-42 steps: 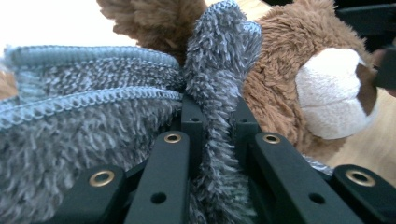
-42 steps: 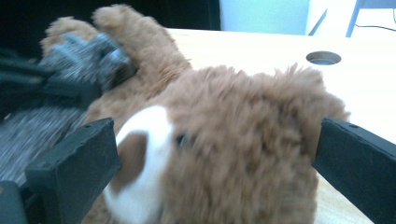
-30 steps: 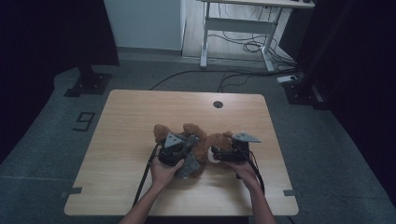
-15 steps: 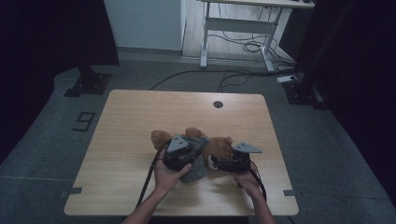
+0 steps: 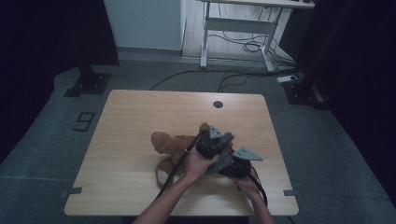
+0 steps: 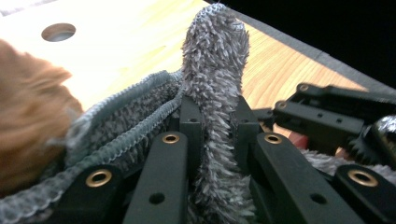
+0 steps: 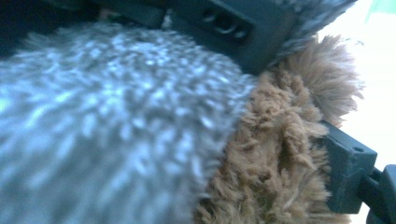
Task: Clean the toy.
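High view: wooden table (image 5: pixel 140 116) bearing a brown plush bear (image 5: pixel 170 144) at centre, its right part under both hands; left gripper (image 5: pixel 212 142) and right gripper (image 5: pixel 238 161) touching side by side over it. Left gripper view: jaws clamped on a fold of grey fuzzy cloth (image 6: pixel 215 93) standing upright between them; brown fur at left. Right gripper view: jaws have just been closing, brown fur and grey cloth (image 7: pixel 107 130) between them; grip cannot be told.
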